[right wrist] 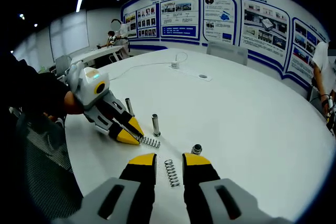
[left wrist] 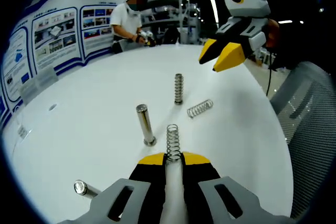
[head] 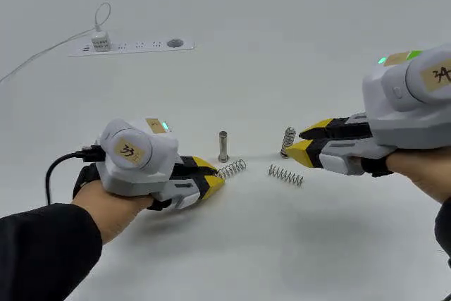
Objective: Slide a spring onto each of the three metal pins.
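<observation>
White table (head: 282, 47) carries everything. The left tool (head: 211, 176) is clamped on one spring (head: 232, 168), just beside the bare upright pin (head: 223, 146). The right tool (right wrist: 168, 160) stands wide, a loose spring (right wrist: 170, 172) near that pin. Beyond the bare pin, another pin (head: 288, 140) wears its spring (one done, I judge). Next the held spring needs lifting over the bare pin's top, aligned. The left tool's sticker (head: 129, 151) looks like "33".

Sticker (head: 129, 151) on left hand-held gripper (head: 217, 178): "33", roughly. Label (head: 440, 74) on right hand-held gripper (head: 294, 147) cut off; wall posters (right wrist: 220, 11) illegible.
</observation>
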